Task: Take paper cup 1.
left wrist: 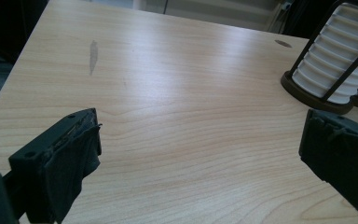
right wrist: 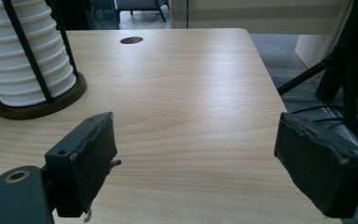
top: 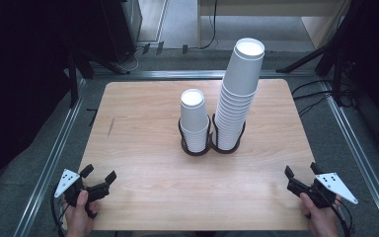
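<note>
The twin cup holder (top: 210, 146) stands mid-tabletop (top: 143, 123), its taller stack of paper cups (top: 239, 94) beside the shorter stack (top: 194, 121). Nearer the person, the left gripper (top: 98, 175) and right gripper (top: 300, 174) hover well apart from the holder, fingers released and empty. The right gripper view shows a hole (right wrist: 131, 40), possibly a cable port, behind the holder.

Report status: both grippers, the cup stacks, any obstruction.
Left gripper open, empty, near edge. Right gripper open, empty. Short cup stack and tall cup stack upright in black holder, untouched. Table between unobstructed.
</note>
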Demonstrator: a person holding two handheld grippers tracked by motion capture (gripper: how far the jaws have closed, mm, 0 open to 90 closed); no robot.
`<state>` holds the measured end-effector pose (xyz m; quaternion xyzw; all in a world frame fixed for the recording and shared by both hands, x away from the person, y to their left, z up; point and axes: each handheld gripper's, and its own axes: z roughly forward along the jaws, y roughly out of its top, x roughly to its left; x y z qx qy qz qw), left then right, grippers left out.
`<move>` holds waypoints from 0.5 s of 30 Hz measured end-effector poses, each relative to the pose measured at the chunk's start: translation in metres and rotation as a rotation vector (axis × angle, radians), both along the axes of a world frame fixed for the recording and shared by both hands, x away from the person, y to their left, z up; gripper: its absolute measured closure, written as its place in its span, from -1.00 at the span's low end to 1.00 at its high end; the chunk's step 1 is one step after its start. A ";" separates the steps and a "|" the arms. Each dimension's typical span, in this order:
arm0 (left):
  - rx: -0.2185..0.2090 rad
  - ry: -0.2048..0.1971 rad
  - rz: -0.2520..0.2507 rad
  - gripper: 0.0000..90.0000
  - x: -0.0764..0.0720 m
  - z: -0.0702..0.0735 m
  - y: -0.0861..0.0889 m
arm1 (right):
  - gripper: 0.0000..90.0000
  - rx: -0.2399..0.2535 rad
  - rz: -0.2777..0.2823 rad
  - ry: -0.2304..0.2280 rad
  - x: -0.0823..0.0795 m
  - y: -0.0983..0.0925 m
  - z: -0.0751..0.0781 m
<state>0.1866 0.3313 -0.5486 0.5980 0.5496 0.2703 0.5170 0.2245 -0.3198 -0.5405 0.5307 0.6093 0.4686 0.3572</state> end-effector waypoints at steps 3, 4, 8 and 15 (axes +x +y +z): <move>0.008 0.002 0.000 -1.00 0.001 0.000 -0.001 | -0.74 -0.003 -0.018 0.000 0.000 0.001 0.001; 0.012 0.003 0.000 -1.00 0.001 0.000 -0.002 | -0.78 0.014 -0.030 0.001 0.001 0.000 0.004; -0.002 0.008 -0.004 -1.00 0.004 0.002 -0.006 | -0.79 0.047 -0.043 -0.011 0.003 0.000 0.011; -0.026 -0.012 -0.040 -1.00 0.006 0.012 -0.017 | -0.82 0.082 0.020 -0.030 -0.001 0.006 0.028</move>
